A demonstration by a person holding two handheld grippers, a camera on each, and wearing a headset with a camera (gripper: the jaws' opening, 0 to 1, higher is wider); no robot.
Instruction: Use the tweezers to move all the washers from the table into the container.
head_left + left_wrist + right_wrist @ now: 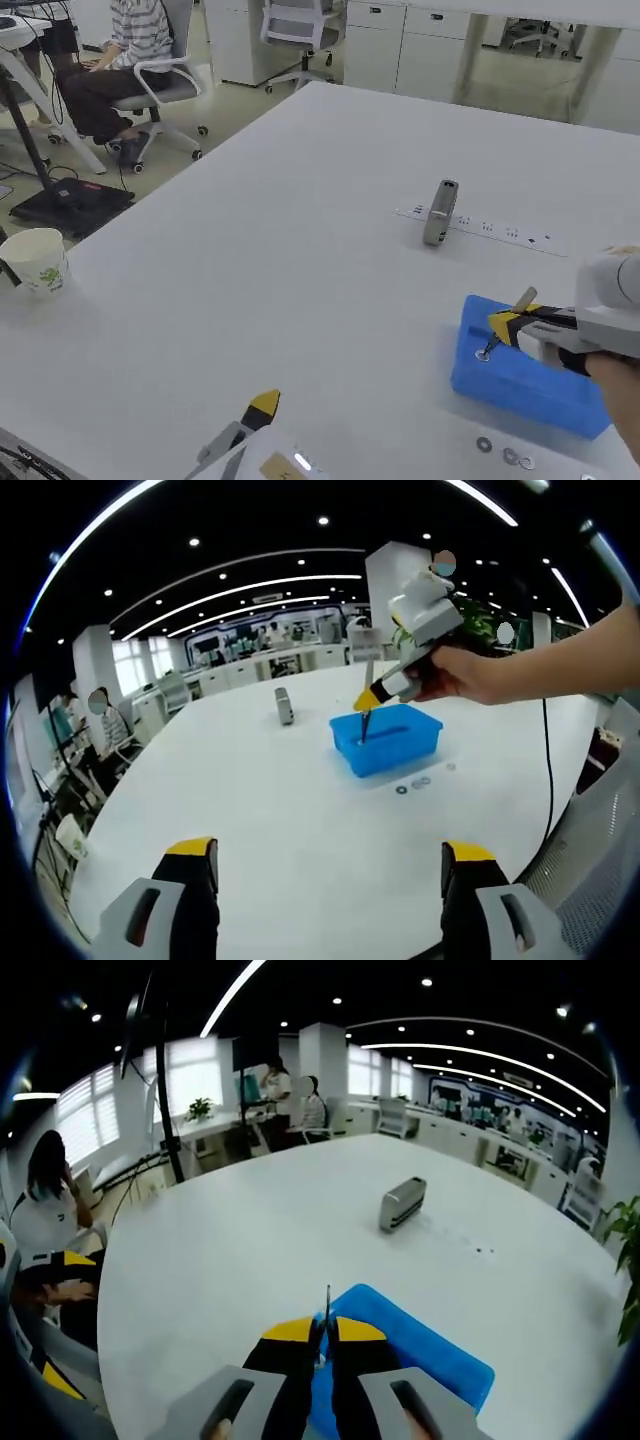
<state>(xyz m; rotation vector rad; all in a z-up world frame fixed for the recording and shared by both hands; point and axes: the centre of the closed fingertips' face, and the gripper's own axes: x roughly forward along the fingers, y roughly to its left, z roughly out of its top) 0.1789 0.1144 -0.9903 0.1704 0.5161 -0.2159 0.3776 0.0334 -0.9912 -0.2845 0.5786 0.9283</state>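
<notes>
A blue container (530,385) stands at the table's right, also in the left gripper view (395,748) and the right gripper view (425,1360). My right gripper (508,326) (325,1335) is shut on thin tweezers (497,340) (327,1312) that point down over the container's left end. A small washer (483,354) sits at the tweezers' tip. Three loose washers (508,456) (411,785) lie on the table in front of the container. My left gripper (255,420) (327,865) hovers open over the near table, holding nothing.
A grey metal block (440,211) stands beside a flush socket strip (495,229) beyond the container. A paper cup (38,262) sits near the left table edge. A person (135,45) sits on an office chair past the table's far left.
</notes>
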